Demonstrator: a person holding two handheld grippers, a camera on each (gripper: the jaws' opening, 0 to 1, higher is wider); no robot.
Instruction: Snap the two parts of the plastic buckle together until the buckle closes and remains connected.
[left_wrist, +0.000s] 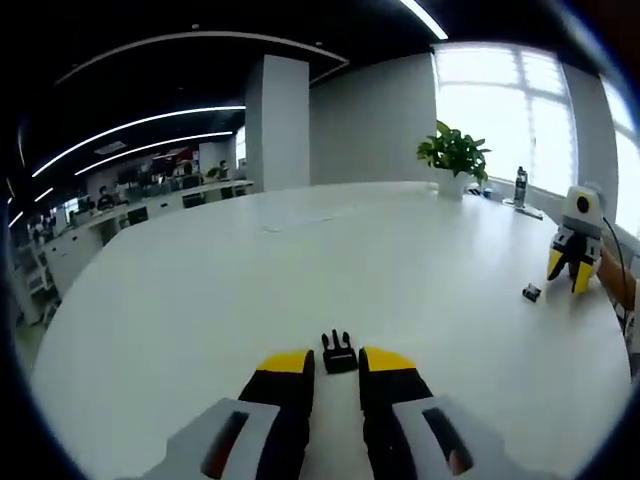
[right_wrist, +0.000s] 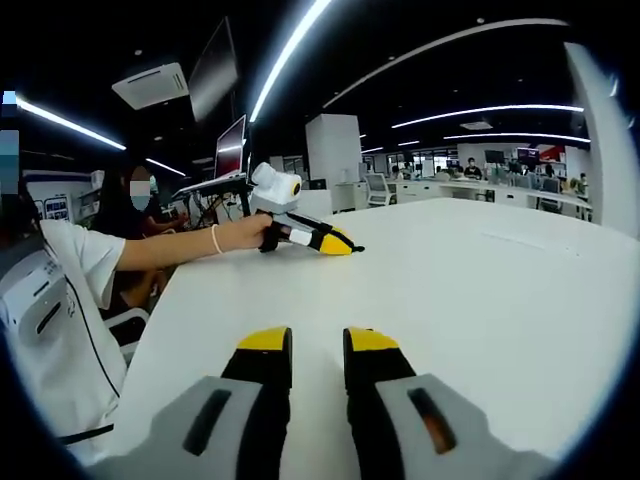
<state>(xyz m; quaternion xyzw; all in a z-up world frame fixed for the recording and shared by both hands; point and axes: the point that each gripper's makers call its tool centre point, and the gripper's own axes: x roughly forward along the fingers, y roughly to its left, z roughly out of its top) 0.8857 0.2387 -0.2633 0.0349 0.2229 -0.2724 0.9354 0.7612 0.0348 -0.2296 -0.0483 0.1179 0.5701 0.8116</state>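
Now your left gripper (left_wrist: 338, 362) stands open, empty, pronged buckle half (left_wrist: 339, 352) between its tips; close squarely. Right gripper (right_wrist: 317, 343): slightly open, empty.

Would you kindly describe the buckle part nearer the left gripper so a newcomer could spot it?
On the white table, look just ahead of the left gripper. The pronged part lies there, black with prongs, unlike the smaller black piece lying by the right gripper.

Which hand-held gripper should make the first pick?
Left. The left hand-held gripper has a black buckle part lying on the white table right at its open tips. The right hand-held gripper faces bare table.
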